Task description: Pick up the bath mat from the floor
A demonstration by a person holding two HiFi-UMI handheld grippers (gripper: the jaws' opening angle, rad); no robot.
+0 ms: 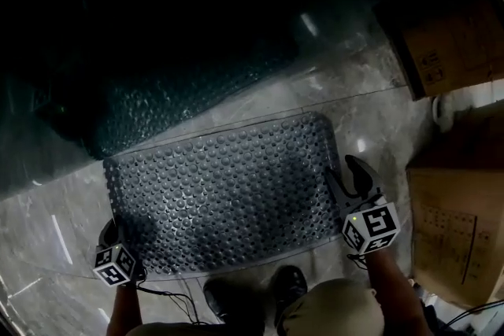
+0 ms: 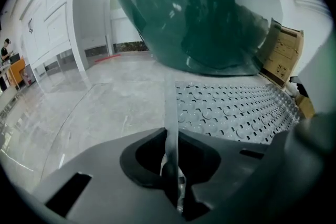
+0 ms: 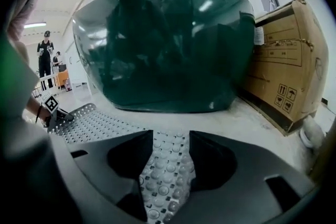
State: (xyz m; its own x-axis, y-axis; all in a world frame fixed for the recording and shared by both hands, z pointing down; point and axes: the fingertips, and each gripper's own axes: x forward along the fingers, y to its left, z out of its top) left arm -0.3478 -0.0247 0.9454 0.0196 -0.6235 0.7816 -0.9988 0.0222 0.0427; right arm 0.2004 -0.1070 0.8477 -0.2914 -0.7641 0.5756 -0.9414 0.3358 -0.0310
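A glossy grey marbled floor [image 1: 370, 114] spreads through a room with white panelled walls [image 2: 52, 23]. A big, dark-tinted curved screen [image 3: 168, 44] stands on it, just beyond the bath mat [image 1: 228, 193]. The bath mat is a grey rectangle of studs and holes that lies on the floor with its far long edge near the screen. Brown cardboard boxes [image 1: 453, 43] sit to the right. The left hand-held gripper [image 1: 109, 232] is pressed together, pinching the mat's near left edge, which shows as a thin strip between its jaws. The right hand-held gripper [image 1: 352, 179] is spread wide at the mat's right edge; the studded surface lies between its jaws, which are not closed on it. Dark shoes [image 1: 287, 283] stand at the mat's near edge.
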